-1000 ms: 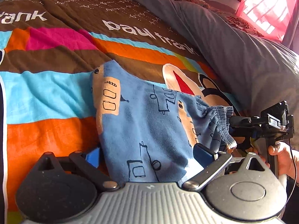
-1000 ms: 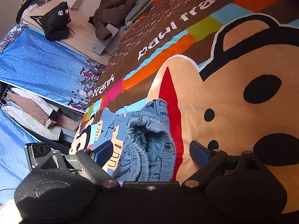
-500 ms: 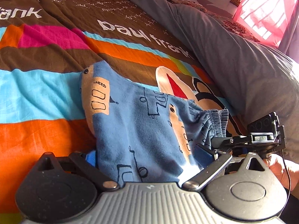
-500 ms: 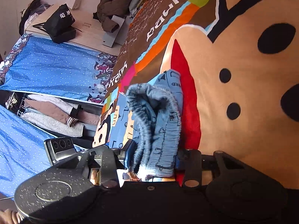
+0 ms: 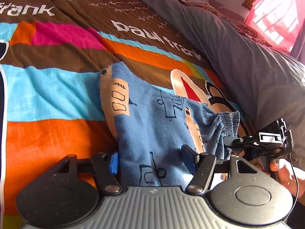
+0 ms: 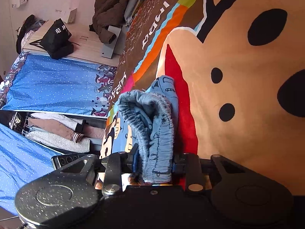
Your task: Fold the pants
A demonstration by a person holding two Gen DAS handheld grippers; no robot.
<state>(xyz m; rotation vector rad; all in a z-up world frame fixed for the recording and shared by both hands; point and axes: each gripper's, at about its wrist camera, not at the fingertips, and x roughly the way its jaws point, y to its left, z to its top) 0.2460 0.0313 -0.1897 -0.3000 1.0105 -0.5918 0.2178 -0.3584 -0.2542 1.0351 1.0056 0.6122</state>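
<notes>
Small blue pants with a tan and black print lie bunched on a striped bedspread. My left gripper has its blue pads on either side of the near cloth edge, jaws partly closed around it. My right gripper is shut on the gathered elastic waistband and lifts it off the bed. The right gripper also shows in the left wrist view, at the waistband's right end, held by a hand.
A grey duvet is piled along the far right of the bed. A blue dotted curtain covers shelving beside the bed, with folded clothes below. A black bag and brown jacket lie beyond.
My right gripper closed from open onto the waistband and raised it. My left gripper's jaws narrowed around the near cloth edge. The pants shifted slightly toward me.
</notes>
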